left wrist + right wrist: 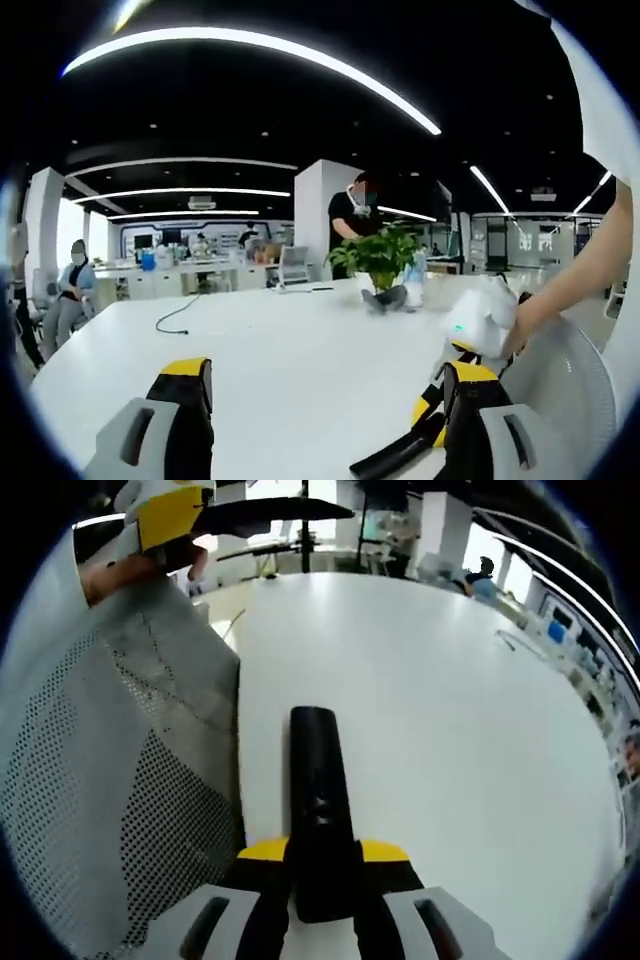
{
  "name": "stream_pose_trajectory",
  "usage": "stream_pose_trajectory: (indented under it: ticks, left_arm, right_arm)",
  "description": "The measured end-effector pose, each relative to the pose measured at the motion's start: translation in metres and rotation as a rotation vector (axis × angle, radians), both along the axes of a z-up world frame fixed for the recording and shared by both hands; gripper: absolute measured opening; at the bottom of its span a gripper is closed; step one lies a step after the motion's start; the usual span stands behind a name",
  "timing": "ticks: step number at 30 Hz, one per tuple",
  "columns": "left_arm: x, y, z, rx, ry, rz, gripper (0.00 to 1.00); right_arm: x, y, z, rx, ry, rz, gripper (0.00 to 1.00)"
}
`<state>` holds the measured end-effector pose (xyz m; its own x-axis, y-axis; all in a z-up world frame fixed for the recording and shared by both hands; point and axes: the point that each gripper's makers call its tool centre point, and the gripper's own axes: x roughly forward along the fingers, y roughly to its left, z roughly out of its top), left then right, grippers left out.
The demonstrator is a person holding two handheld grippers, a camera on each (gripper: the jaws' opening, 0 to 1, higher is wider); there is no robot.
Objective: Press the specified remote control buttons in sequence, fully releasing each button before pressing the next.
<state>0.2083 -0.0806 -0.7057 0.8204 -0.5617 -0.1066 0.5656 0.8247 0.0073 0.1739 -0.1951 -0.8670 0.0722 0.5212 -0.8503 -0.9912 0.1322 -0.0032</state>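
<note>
The remote control [318, 810], a long black bar, lies lengthwise between the jaws of the right gripper [322, 865] in the right gripper view. Its near end is clamped between the yellow-tipped black jaws, and its far end reaches out over the white tabletop [450, 730]; whether that end rests on the surface or hangs just above it cannot be told. Small buttons show midway along its top face, too small to read.

In the left gripper view the same remote control [395, 455] appears at the lower right as a dark bar held by the right gripper [440, 405], with a hand [515, 335] wrapped round the white gripper body above it. The left gripper [320, 400] has its jaws wide apart, holding nothing, above the bare white tabletop [270, 350].

Just left of the remote control in the right gripper view stands a grey perforated mesh surface [110, 770], curved and close to the camera. At the top left of that view the left gripper [170, 520] shows with a hand [125, 575] under it.

Farther off on the tabletop in the left gripper view, a potted plant [378, 262] stands near the far edge, and a black cable [180, 315] trails across the surface. Behind the plant a person in a dark top [352, 225] stands, and another person [72, 290] sits at the far left in an open office lit by long ceiling strips [260, 50].
</note>
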Motion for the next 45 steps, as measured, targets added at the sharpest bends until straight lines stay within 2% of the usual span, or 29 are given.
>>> stream_pose_trajectory:
  ticks: [2,7,11,13,14,18,25,33,36,38,45]
  left_arm:
    - [0.001,0.0,-0.002,0.008,0.008,0.003,1.0]
    - [0.0,-0.002,-0.004,0.024,0.007,0.004,1.0]
    - [0.0,-0.006,-0.013,0.047,0.046,-0.014,1.0]
    - [0.0,-0.006,-0.012,0.063,0.036,-0.008,1.0]
    - [0.0,-0.005,-0.01,0.061,0.024,-0.004,1.0]
    - [0.002,-0.002,-0.006,-0.008,0.046,0.0,0.99]
    - [0.005,0.005,-0.001,-0.041,0.035,0.038,0.99]
    - [0.006,0.007,-0.004,-0.025,0.044,0.044,0.98]
    - [0.004,0.0,-0.006,-0.055,0.069,0.005,1.0]
    - [0.004,0.002,-0.01,-0.028,0.077,0.016,1.0]
    - [0.004,0.004,-0.009,-0.026,0.072,0.023,0.99]
  right_arm:
    - [0.0,-0.001,0.0,-0.013,-0.008,0.039,0.21]
    - [0.001,-0.004,0.0,0.007,-0.008,0.065,0.21]
    - [0.001,-0.003,0.0,0.006,-0.001,0.094,0.21]
    - [0.005,-0.004,-0.001,0.007,-0.014,0.114,0.21]
    - [0.007,-0.005,-0.001,0.013,-0.007,0.107,0.21]
    - [0.015,-0.007,-0.001,0.019,-0.012,0.111,0.21]
    - [0.027,-0.008,-0.002,0.02,-0.014,0.124,0.21]
    - [0.034,-0.007,-0.001,0.025,-0.015,0.136,0.21]
    - [0.036,-0.007,-0.001,0.028,-0.015,0.138,0.21]
    - [0.038,-0.007,-0.001,0.031,-0.015,0.138,0.21]
    - [0.047,-0.007,-0.001,0.029,-0.016,0.133,0.21]
